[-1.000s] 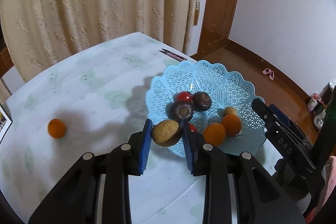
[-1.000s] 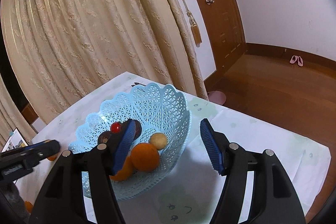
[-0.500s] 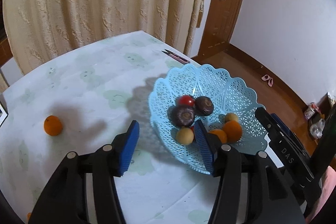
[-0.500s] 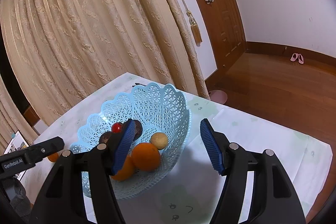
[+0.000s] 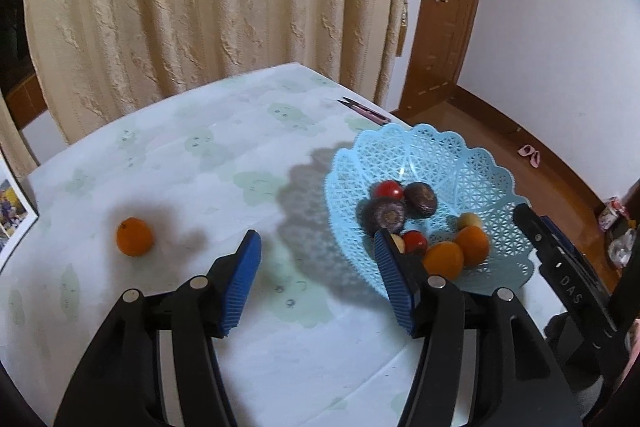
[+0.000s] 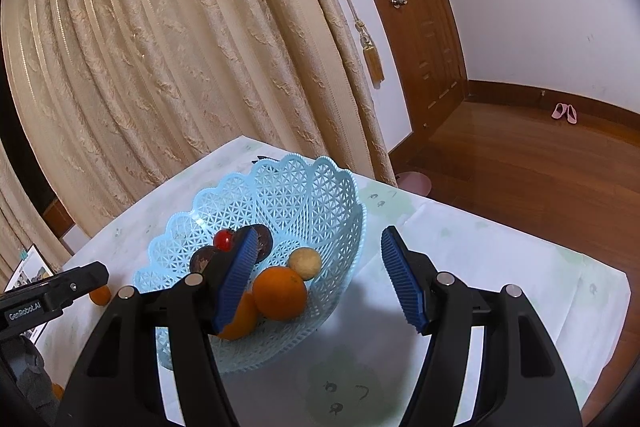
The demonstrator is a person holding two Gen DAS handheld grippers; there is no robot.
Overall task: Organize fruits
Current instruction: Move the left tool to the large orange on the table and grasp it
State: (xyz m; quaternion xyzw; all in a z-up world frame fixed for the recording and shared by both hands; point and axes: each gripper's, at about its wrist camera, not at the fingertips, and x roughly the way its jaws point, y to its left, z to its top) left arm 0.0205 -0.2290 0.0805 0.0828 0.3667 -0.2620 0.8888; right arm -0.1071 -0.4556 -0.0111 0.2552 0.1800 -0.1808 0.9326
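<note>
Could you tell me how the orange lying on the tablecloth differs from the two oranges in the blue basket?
The loose orange lies alone on the tablecloth, touching nothing; the basket oranges sit inside the blue basket, pressed against each other among other fruit. The loose orange lies ahead of the open left gripper; the basket oranges lie to its right. All three are round and orange.

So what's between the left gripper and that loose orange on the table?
Nothing: in the left wrist view only bare tablecloth separates the open left gripper from the orange.

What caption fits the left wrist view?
Open left gripper over the table, between a lone orange and the blue basket of fruit.
</note>
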